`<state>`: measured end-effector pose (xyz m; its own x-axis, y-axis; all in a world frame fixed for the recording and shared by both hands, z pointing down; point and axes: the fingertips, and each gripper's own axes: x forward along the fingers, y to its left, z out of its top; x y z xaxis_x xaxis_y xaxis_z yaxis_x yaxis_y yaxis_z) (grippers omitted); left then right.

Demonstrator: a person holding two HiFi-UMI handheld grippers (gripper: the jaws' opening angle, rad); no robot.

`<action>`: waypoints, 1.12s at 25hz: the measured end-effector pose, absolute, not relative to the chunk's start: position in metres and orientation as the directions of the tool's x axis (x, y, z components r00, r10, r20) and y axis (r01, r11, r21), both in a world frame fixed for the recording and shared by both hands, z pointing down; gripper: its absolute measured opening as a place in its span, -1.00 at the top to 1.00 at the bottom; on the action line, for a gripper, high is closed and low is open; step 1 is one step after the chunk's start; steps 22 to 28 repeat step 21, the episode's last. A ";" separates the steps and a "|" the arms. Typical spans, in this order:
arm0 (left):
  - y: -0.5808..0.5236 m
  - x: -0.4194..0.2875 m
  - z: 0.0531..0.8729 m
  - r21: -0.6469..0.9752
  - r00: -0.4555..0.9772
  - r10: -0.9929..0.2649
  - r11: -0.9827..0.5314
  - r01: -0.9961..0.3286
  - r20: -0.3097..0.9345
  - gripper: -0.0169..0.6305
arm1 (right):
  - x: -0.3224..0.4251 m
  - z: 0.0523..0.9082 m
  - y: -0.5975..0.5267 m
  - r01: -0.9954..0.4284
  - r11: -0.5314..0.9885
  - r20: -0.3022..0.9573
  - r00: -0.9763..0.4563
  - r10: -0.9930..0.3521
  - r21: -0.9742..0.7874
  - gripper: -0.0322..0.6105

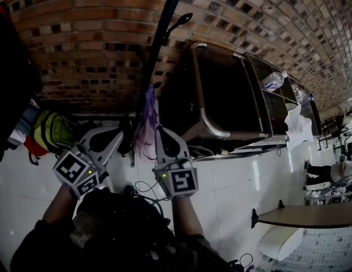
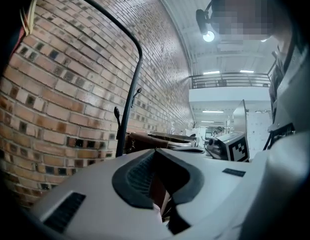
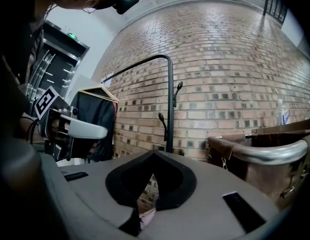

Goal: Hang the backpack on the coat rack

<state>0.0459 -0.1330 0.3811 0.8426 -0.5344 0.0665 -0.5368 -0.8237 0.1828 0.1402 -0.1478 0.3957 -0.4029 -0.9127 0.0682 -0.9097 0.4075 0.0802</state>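
Observation:
A lilac backpack (image 1: pixel 146 123) hangs between my two grippers, right in front of the black coat rack (image 1: pixel 156 50). One of the rack's hooks (image 1: pixel 181 21) sticks out higher up the pole. My left gripper (image 1: pixel 126 135) holds the backpack from the left, and pinkish fabric (image 2: pixel 157 196) shows pinched between its closed jaws. The right gripper (image 1: pixel 159 132) is shut on the other side, with a pale bit of fabric (image 3: pixel 147 218) under its jaws. In the right gripper view the rack (image 3: pixel 169 104) stands straight ahead against the brick wall.
A brown leather seat with a chrome frame (image 1: pixel 212 123) stands just right of the rack. Dark and bright clothes (image 1: pixel 48 132) hang at the left. A table (image 1: pixel 312 214) juts in at the lower right. White tiled floor (image 1: pixel 238 186) lies below.

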 end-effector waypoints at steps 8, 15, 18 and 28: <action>-0.128 0.021 0.375 0.191 0.851 -0.524 -0.832 -0.521 0.040 0.83 | 0.120 0.398 -0.141 -0.923 0.373 0.104 -0.363 -0.926 0.097 0.84; -0.122 0.004 0.372 0.191 0.851 -0.524 -0.832 -0.520 0.037 0.83 | 0.104 0.400 -0.133 -0.919 0.380 0.128 -0.367 -0.921 0.101 0.84; -0.118 -0.002 0.373 0.192 0.853 -0.521 -0.833 -0.518 0.038 0.83 | 0.099 0.401 -0.131 -0.921 0.373 0.119 -0.361 -0.925 0.109 0.84; -0.115 -0.008 0.372 0.192 0.853 -0.521 -0.834 -0.517 0.037 0.83 | 0.095 0.404 -0.131 -0.924 0.366 0.113 -0.355 -0.928 0.109 0.84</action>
